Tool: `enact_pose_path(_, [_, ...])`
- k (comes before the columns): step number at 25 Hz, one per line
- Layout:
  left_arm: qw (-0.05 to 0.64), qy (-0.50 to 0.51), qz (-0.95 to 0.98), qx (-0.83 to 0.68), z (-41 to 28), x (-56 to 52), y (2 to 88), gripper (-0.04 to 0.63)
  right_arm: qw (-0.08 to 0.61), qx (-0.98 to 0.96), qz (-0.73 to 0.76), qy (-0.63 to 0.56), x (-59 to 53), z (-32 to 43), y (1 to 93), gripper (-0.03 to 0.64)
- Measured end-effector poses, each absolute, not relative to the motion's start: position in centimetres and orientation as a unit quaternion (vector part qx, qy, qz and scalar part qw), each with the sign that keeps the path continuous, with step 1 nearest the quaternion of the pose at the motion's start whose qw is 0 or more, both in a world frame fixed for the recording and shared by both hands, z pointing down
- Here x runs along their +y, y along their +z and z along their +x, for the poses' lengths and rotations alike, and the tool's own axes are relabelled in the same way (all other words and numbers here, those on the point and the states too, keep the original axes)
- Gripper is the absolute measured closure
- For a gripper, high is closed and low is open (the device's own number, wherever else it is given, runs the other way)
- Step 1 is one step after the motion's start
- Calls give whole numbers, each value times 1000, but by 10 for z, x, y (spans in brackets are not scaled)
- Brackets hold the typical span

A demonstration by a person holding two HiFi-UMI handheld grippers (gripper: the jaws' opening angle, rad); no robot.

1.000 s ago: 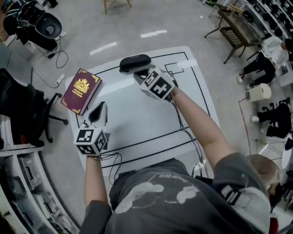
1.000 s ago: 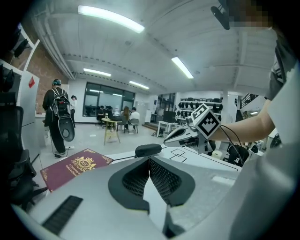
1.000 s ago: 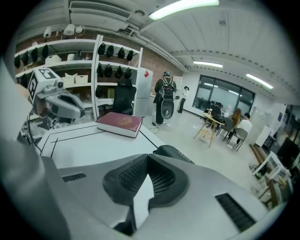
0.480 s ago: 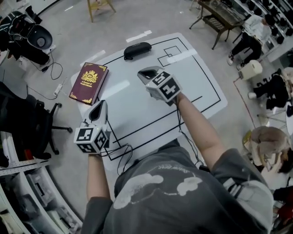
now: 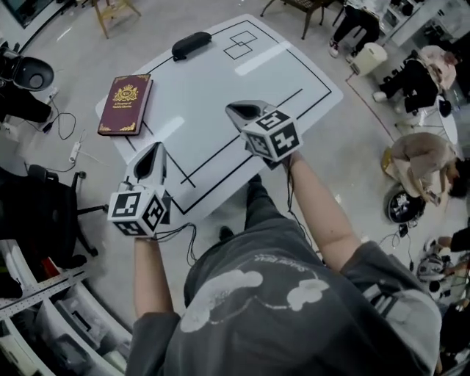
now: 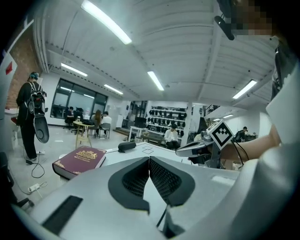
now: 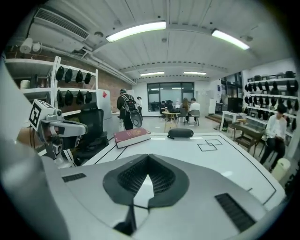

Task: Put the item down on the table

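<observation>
A black oblong case (image 5: pixel 191 45) lies on the white table (image 5: pixel 220 88) at its far end, also seen as the case (image 7: pixel 180 133) and the case (image 6: pixel 126 146). My right gripper (image 5: pixel 241 111) hovers over the table's near right part, shut and holding nothing. My left gripper (image 5: pixel 150 156) hangs at the table's near left corner, jaws shut and holding nothing. Both are well apart from the case. In the gripper views the left gripper (image 6: pixel 149 161) and right gripper (image 7: pixel 148 161) show their pads meeting at the tips.
A maroon book (image 5: pixel 125 103) lies on the table's left edge. Black lines and two small squares (image 5: pixel 241 40) mark the table. A black office chair (image 5: pixel 37 213) stands to the left. People sit and crouch at the right (image 5: pixel 418 158); a wooden stool (image 5: pixel 117 7) stands beyond.
Both grippers have drawn back from the far end toward the table's near edge, the right one away from the case. The view has swung, and the case stays where it lay.
</observation>
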State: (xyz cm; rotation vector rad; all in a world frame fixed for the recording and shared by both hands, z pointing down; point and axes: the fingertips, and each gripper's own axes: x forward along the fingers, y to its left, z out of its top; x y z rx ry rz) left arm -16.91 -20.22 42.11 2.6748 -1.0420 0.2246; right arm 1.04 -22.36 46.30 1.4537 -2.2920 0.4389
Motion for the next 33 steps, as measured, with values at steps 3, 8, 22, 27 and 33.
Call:
enact_pose_path(3, [129,89,932,-327,-161,-180,426,592,194,-795,548,172,-183,23,465,618])
enact_pose_path(8, [136,94,939,-301,-149,-152,432,592,195,-777,570,181,-138,42,467,618])
enact_pose_path(22, [151,109,943,-276,-103,-66,436,592,177,-773,572,207,-40,62,474,618])
enact_pose_path(27, [144,105,944,-276,-91,-30,422,591,168,-781,567,200,-3,63,463,618])
enact_pose_path(33, [140,107,943,-281,-93,23,418,592,159,-794,556,190,48,54,451,618])
